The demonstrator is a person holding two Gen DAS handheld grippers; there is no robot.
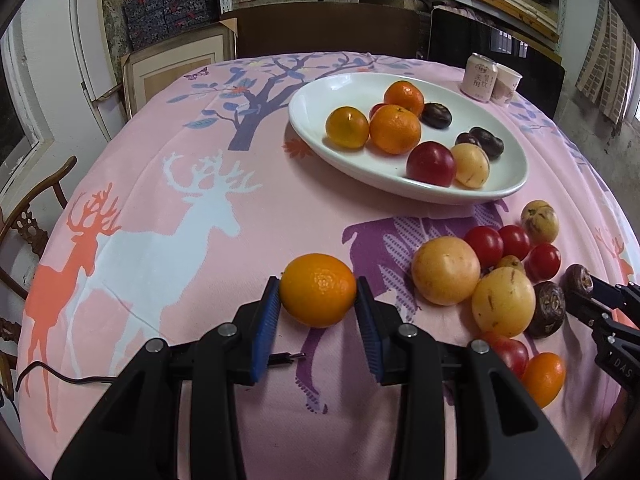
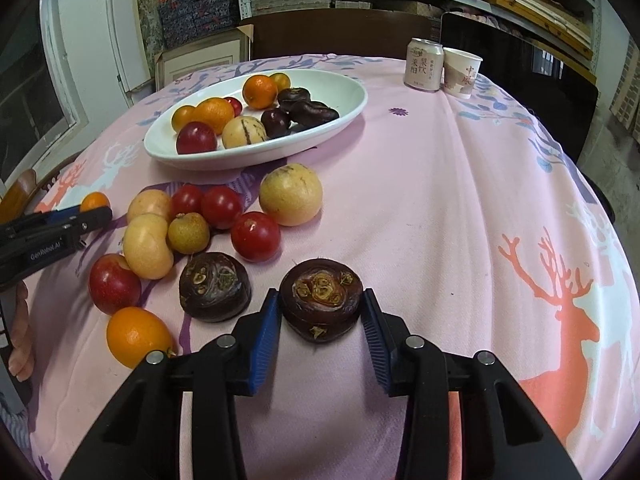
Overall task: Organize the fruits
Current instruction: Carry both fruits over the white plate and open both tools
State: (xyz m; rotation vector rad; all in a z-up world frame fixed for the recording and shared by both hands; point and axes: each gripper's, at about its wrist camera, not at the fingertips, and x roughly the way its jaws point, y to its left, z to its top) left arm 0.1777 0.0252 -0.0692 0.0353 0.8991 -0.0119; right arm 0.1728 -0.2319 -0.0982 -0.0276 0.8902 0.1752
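My left gripper [image 1: 317,294] is shut on an orange [image 1: 318,290] just above the pink tablecloth; it also shows in the right wrist view [image 2: 94,201]. My right gripper [image 2: 320,308] is shut on a dark brown water chestnut [image 2: 321,305], which also shows in the left wrist view [image 1: 577,279]. A white oval plate [image 1: 320,92] holds several oranges, red fruits, a yellow fruit and dark chestnuts; it also shows in the right wrist view [image 2: 352,84]. Loose fruit lies in a pile before it: yellow fruits [image 2: 291,194], red tomatoes [image 2: 255,236], a second chestnut [image 2: 215,286], an orange [image 2: 137,337].
A pink drink can [image 2: 424,65] and a paper cup [image 2: 461,72] stand at the table's far right. Dark chairs [image 1: 326,30] stand behind the table, a wooden chair [image 1: 28,216] at the left. A black cable [image 1: 60,374] lies on the cloth's left.
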